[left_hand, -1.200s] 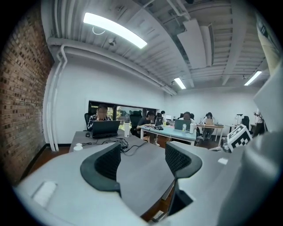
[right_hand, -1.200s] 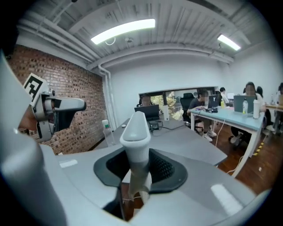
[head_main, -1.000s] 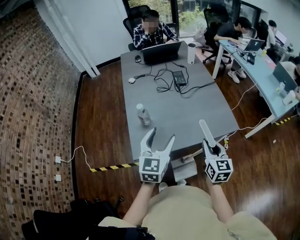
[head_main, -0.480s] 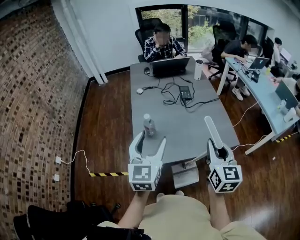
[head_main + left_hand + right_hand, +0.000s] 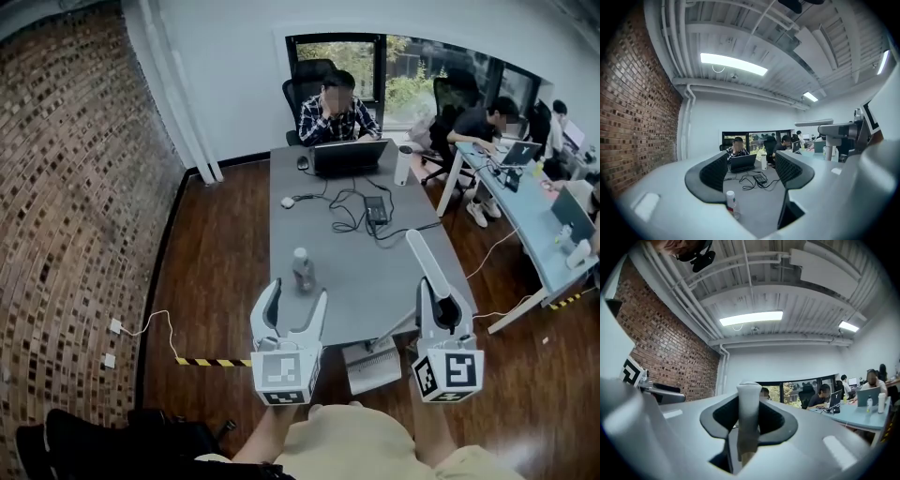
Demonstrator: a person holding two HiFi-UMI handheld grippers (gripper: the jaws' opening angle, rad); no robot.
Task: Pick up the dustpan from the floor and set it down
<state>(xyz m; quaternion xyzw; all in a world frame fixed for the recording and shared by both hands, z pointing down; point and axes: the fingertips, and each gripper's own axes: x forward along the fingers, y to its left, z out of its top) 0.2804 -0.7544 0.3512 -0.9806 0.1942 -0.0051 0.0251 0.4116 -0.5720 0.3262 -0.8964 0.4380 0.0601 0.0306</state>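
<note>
My right gripper (image 5: 439,300) is shut on the white handle (image 5: 424,261) of the dustpan, which sticks up past its jaws over the table's near right corner. The grey ribbed pan (image 5: 373,366) hangs below, off the wooden floor, by the table's near edge. In the right gripper view the handle (image 5: 749,399) fills the gap between the black pads of the gripper (image 5: 749,420). My left gripper (image 5: 295,292) is open and holds nothing. In the left gripper view, only the table and a bottle (image 5: 730,202) show between that gripper's (image 5: 747,171) jaws.
A grey table (image 5: 412,281) lies ahead with a water bottle (image 5: 302,267), a laptop (image 5: 349,155), cables and a seated person (image 5: 337,111) at its far end. A brick wall (image 5: 66,187) runs along the left. Striped tape (image 5: 211,362) and a black bag (image 5: 112,445) are on the floor.
Both grippers have risen, the right one carrying the dustpan up with it. The head view has lifted, so the table now sits farther below.
</note>
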